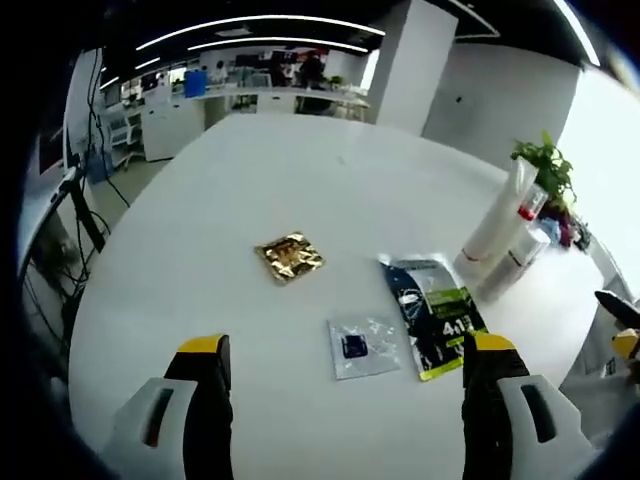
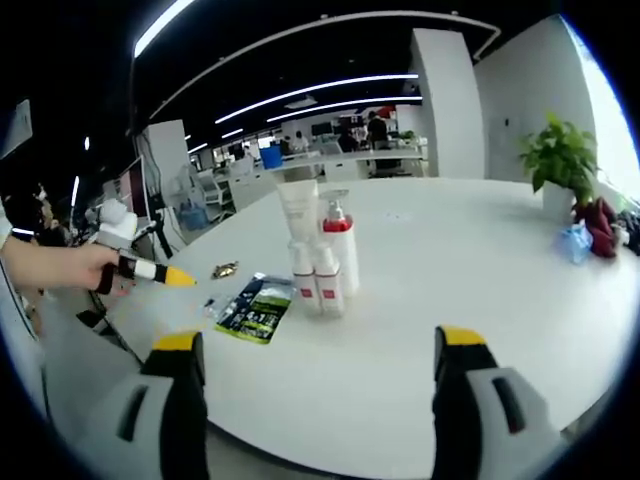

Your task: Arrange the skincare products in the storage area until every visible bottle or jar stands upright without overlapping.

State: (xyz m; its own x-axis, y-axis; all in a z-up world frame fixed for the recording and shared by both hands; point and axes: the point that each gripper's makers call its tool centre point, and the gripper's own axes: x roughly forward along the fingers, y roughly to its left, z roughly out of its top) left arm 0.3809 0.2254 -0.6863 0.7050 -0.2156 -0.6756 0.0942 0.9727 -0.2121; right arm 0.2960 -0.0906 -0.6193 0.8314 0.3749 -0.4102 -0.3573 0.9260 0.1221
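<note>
White bottles and tubes with red caps (image 2: 320,250) seen standing, apparently upright, mid-table beside dark-green flat sachet (image 1: 435,315) | left gripper (image 1: 345,400) and right gripper (image 2: 315,395) held wide apart, nothing held | step judged: approach; sachets possibly to be stood next.

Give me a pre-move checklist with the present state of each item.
1. Left gripper open, holding nothing: ok.
2. Right gripper open, holding nothing: ok.
3. Bottles upright: ok.
4. Bottles not overlapping: cannot tell; they stand bunched together.
5. Green sachet, clear sachet and gold packet lie flat on the table, apart from the bottles: ok.
6. Table edge near the right gripper's jaws: ok, bottles stand well in.
</note>
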